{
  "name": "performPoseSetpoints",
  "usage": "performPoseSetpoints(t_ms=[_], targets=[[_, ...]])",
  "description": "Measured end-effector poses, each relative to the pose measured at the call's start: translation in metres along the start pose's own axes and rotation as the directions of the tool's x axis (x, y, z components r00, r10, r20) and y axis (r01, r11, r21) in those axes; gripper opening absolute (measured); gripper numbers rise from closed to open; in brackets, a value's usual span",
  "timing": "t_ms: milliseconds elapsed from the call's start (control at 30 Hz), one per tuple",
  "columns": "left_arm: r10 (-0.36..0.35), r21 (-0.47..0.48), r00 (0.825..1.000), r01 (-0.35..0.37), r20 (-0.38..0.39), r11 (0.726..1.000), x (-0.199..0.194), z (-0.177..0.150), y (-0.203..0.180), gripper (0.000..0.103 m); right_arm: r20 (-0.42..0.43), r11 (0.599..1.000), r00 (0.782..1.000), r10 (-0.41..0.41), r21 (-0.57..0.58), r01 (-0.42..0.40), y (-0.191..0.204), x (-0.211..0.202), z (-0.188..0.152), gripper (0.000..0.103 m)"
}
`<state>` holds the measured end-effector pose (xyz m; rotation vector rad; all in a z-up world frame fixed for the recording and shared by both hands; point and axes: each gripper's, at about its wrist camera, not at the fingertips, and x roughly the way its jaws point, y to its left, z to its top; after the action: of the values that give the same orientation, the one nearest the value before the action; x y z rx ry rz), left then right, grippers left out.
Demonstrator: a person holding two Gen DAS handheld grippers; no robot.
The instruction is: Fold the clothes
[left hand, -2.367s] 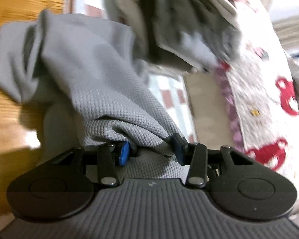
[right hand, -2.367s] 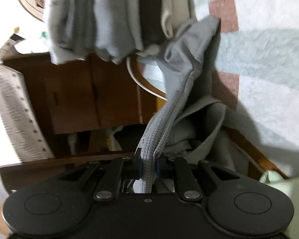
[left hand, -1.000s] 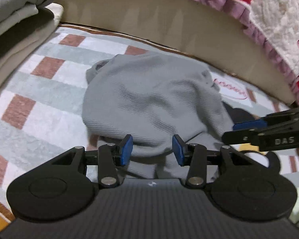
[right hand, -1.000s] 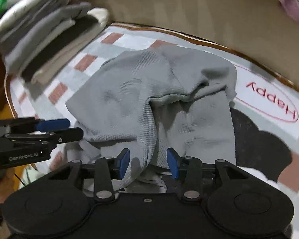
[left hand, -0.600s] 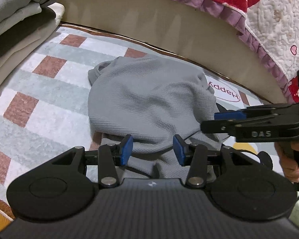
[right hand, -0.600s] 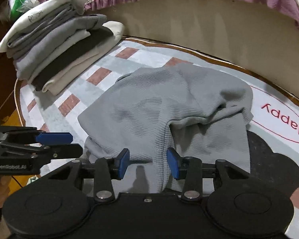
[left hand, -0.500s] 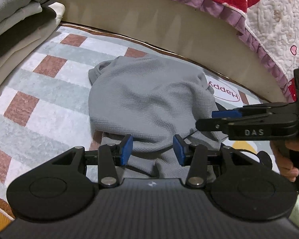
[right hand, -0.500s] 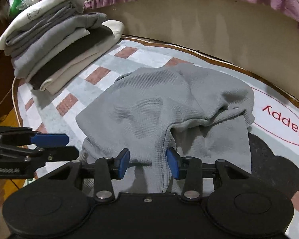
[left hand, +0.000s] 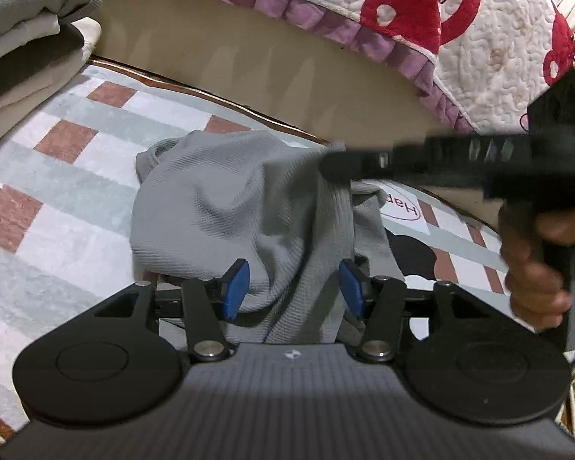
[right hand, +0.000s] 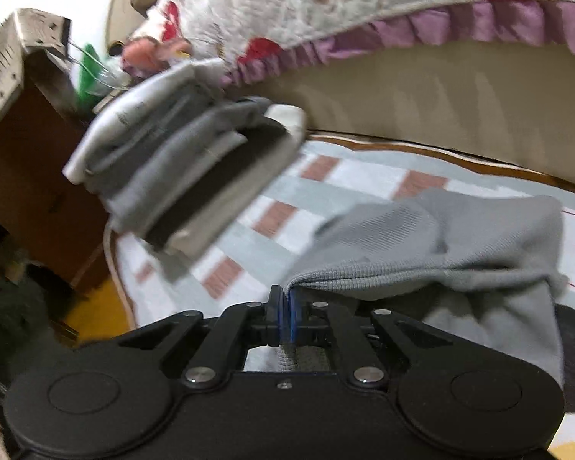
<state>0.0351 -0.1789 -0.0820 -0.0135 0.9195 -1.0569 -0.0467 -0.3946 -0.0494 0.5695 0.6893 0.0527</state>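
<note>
A grey waffle-knit garment (left hand: pixel 230 207) lies crumpled on the checked rug (left hand: pixel 57 176). My left gripper (left hand: pixel 293 285) is open, its blue pads on either side of a hanging fold of the cloth. In the left wrist view my right gripper (left hand: pixel 327 163) comes in from the right, pinches the garment's far edge and lifts it. In the right wrist view my right gripper (right hand: pixel 285 316) is shut on a ribbed edge of the grey garment (right hand: pixel 441 249), which stretches away to the right.
A stack of folded clothes (right hand: pixel 188 165) sits at the rug's left end, also in the left wrist view (left hand: pixel 27 38). A bed base with a quilted red-and-white cover (left hand: pixel 460 38) runs along the back. A brown wooden cabinet (right hand: pixel 30 176) stands to the left.
My right gripper has shut on an edge of the grey garment and lifted it, swinging left. My left gripper has stayed open and moved a little closer to the cloth.
</note>
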Motion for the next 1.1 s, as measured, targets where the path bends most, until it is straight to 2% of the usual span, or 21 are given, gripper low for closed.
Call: performPoseSetpoints(t_ms=[33,167,200,233,267,300,333,367,400,433,467,533,567,633,667,700,767,800,933,1033,1100], targets=[[-0.009,-0.005,1.000,0.009,0.002,1.000,0.002,-0.001,0.000,0.051,0.002,1.000,1.000,0.012,0.001,-0.012,0.003,0.002,0.002,0.006],[-0.034,-0.044,0.999,0.035,0.033,0.998,0.012,-0.001,0.001,0.065,0.003,0.998,0.999,0.052,-0.019,-0.052,0.016,0.006,0.005,0.006],[-0.042,-0.056,0.999,0.043,0.029,0.997,0.017,-0.001,0.002,0.066,0.001,0.997,0.997,0.081,-0.018,-0.081,0.020,0.005,0.006,0.006],[-0.021,-0.052,1.000,0.022,0.011,0.998,0.026,0.000,0.002,0.065,-0.002,0.993,0.993,0.115,-0.016,-0.115,0.023,0.004,0.007,0.006],[0.008,-0.043,1.000,-0.009,-0.011,0.999,0.034,0.001,0.003,0.044,-0.003,0.987,0.987,0.160,-0.013,-0.160,0.027,0.002,0.007,0.006],[0.073,-0.015,0.997,-0.073,0.000,0.997,0.036,0.003,0.003,0.008,0.002,0.980,0.980,0.199,-0.010,-0.199,0.030,0.000,0.006,0.006],[0.147,0.018,0.989,-0.148,0.023,0.989,0.036,0.005,0.004,0.005,0.011,0.981,0.981,0.194,-0.027,-0.194,0.031,-0.003,0.006,0.006],[0.220,0.048,0.974,-0.222,0.049,0.974,0.036,0.007,0.004,0.005,0.020,0.983,0.984,0.178,-0.050,-0.177,0.032,-0.006,0.005,0.006],[0.282,0.041,0.955,-0.286,0.093,0.957,0.027,0.011,0.010,0.005,0.033,0.988,0.991,0.132,-0.089,-0.129,0.032,-0.009,0.004,0.006],[0.340,0.019,0.930,-0.346,0.140,0.938,0.016,0.015,0.018,0.005,0.052,0.990,0.997,0.049,-0.134,-0.042,0.030,-0.011,0.002,0.007],[0.375,-0.020,0.911,-0.377,0.172,0.926,0.005,0.018,0.028,0.005,0.055,0.986,0.998,-0.032,-0.162,0.041,0.027,-0.012,-0.001,0.012],[0.431,-0.108,0.875,-0.417,0.222,0.902,-0.018,0.024,0.051,0.005,0.056,0.959,0.980,-0.189,-0.206,0.196,0.018,-0.014,-0.007,0.012],[0.444,-0.139,0.867,-0.422,0.226,0.896,-0.022,0.025,0.059,0.005,0.055,0.942,0.969,-0.242,-0.225,0.248,0.015,-0.015,-0.011,0.014],[0.461,-0.192,0.860,-0.425,0.220,0.885,-0.028,0.026,0.074,0.005,0.044,0.917,0.949,-0.311,-0.248,0.312,0.004,-0.015,-0.021,0.029],[0.469,-0.218,0.856,-0.426,0.217,0.878,-0.031,0.026,0.081,0.005,0.040,0.905,0.939,-0.342,-0.255,0.341,-0.001,-0.015,-0.027,0.044],[0.477,-0.244,0.852,-0.426,0.214,0.871,-0.034,0.026,0.089,0.005,0.033,0.896,0.931,-0.364,-0.262,0.359,-0.005,-0.014,-0.033,0.051],[0.493,-0.296,0.845,-0.426,0.207,0.855,-0.039,0.027,0.104,0.005,0.016,0.878,0.915,-0.402,-0.275,0.391,-0.012,-0.011,-0.044,0.055],[0.501,-0.322,0.841,-0.426,0.203,0.846,-0.042,0.027,0.111,0.005,0.000,0.873,0.911,-0.413,-0.286,0.396,-0.015,-0.007,-0.050,0.060],[0.503,-0.286,0.834,-0.436,0.225,0.853,-0.041,0.025,0.104,0.005,-0.071,0.853,0.892,-0.447,-0.333,0.402,-0.026,0.010,-0.071,0.064],[0.495,-0.279,0.826,-0.425,0.269,0.861,-0.049,0.026,0.100,0.005,-0.077,0.838,0.882,-0.464,-0.362,0.409,-0.028,0.018,-0.078,0.069],[0.489,-0.274,0.820,-0.417,0.299,0.867,-0.055,0.026,0.097,0.005,-0.078,0.827,0.877,-0.475,-0.380,0.414,-0.029,0.024,-0.083,0.078]])
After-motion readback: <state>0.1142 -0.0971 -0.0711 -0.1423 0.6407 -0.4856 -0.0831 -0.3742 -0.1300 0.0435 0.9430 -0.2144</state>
